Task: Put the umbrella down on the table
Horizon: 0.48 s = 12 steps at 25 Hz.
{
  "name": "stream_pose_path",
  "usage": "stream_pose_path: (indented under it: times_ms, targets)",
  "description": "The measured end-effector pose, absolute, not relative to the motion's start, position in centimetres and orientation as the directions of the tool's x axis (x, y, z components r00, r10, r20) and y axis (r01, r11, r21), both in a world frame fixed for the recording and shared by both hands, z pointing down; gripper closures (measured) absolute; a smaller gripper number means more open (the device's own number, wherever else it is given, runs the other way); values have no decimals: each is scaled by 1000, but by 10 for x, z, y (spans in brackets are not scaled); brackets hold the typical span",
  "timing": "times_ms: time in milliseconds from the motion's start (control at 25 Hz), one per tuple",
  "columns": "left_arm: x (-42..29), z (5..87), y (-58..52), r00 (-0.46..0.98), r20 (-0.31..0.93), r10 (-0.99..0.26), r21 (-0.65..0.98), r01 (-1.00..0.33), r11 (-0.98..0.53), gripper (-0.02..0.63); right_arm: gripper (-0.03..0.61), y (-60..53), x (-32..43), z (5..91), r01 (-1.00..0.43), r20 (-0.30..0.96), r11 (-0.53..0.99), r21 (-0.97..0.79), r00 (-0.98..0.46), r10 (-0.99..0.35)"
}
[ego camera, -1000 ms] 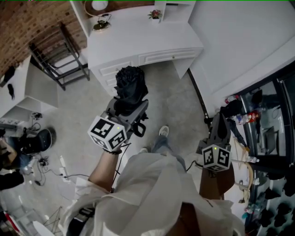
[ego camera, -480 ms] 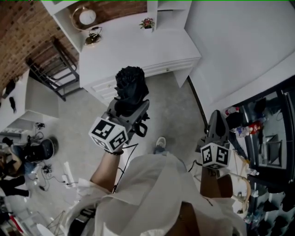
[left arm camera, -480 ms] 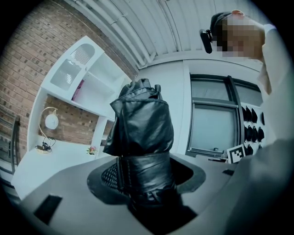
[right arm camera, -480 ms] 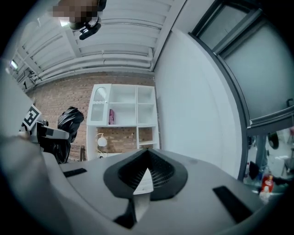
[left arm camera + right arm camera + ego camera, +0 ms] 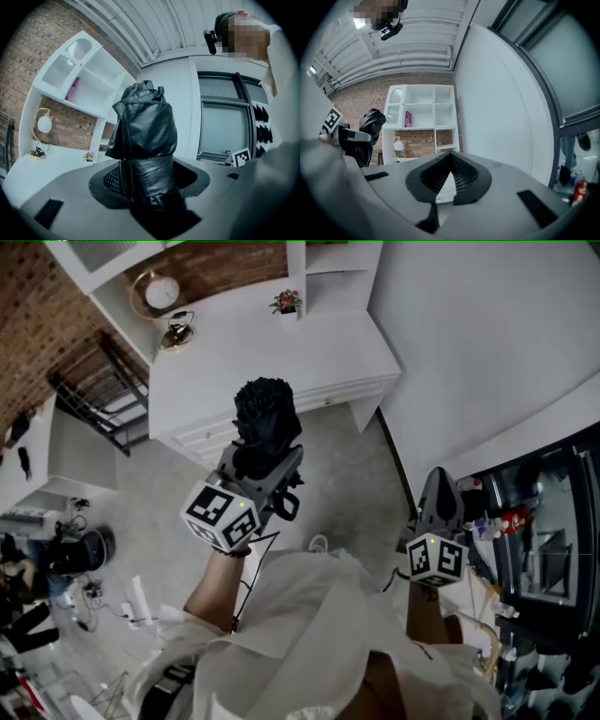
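Umbrella (image 5: 144, 133), folded and black, sits clamped between the jaws of the left gripper (image 5: 265, 457), with bunched fabric jutting beyond the tips. It looks light, soft and slippery, and the strapped band seems the firmest hold. The table (image 5: 281, 357) lies ahead of that claw. The right gripper (image 5: 449, 171) is closed on nothing.

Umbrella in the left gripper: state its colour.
Glossy black folded umbrella; best in left gripper view.

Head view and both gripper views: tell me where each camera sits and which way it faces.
Head view: on the person's head, steeply down at the white desk; shows left gripper, right gripper, shirt.
Left gripper view: on that gripper, along fingers clamping the umbrella; sleeve at right.
Right gripper view: on that gripper, along closed, empty fingers toward shelves.
Shared: all show the umbrella.
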<state>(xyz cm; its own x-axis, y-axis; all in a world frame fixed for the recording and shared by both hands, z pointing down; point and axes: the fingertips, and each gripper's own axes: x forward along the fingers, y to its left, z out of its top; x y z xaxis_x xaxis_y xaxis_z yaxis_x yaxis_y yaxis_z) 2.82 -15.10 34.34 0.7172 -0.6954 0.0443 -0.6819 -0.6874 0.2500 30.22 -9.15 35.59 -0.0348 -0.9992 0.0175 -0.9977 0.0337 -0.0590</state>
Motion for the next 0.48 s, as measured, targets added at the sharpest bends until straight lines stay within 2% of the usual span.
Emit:
stream_pose_path:
  times_ms: [480]
  targets:
    - [46,353,-197,708,72,-703,253,-695,-673,341,560,-143,322,368,-996,38,43,-73,-46,-998]
